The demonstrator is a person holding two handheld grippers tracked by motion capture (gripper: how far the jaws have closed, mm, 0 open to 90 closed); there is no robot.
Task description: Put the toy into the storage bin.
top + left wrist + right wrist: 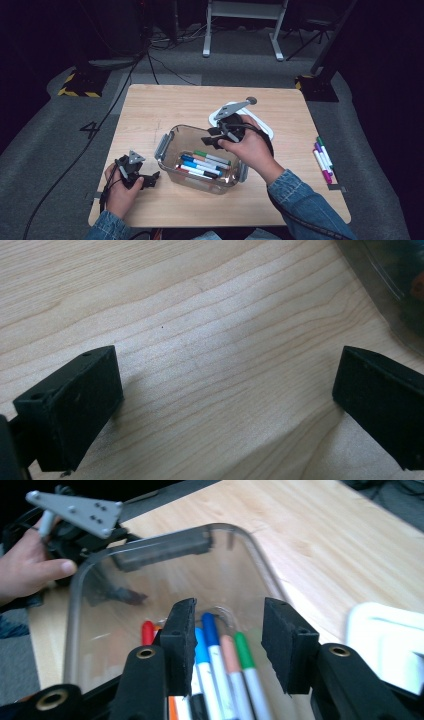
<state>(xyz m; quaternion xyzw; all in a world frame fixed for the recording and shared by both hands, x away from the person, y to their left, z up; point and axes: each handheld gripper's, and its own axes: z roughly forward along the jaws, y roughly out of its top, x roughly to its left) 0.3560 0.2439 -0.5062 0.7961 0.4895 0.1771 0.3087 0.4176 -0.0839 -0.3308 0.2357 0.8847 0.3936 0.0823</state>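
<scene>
A clear plastic container [169, 150] with grey side latches stands at the middle of the wooden table. Several coloured markers [205, 165] lie in it. My right gripper [211, 140] hovers over the container's far side. In the right gripper view its jaws [227, 640] stand open above the markers [220, 670] with nothing between them. My left gripper [150, 181] rests on the table just left of the container. Its jaws [225, 405] are spread wide over bare wood, with the container's corner [395, 280] beside the right jaw.
A white lid [266, 131] lies behind the container, partly under my right hand. Several more markers [323, 159] sit at the table's right edge. The person's left hand [30, 572] appears beyond the container rim [150, 542]. Around the table is grey floor with cables.
</scene>
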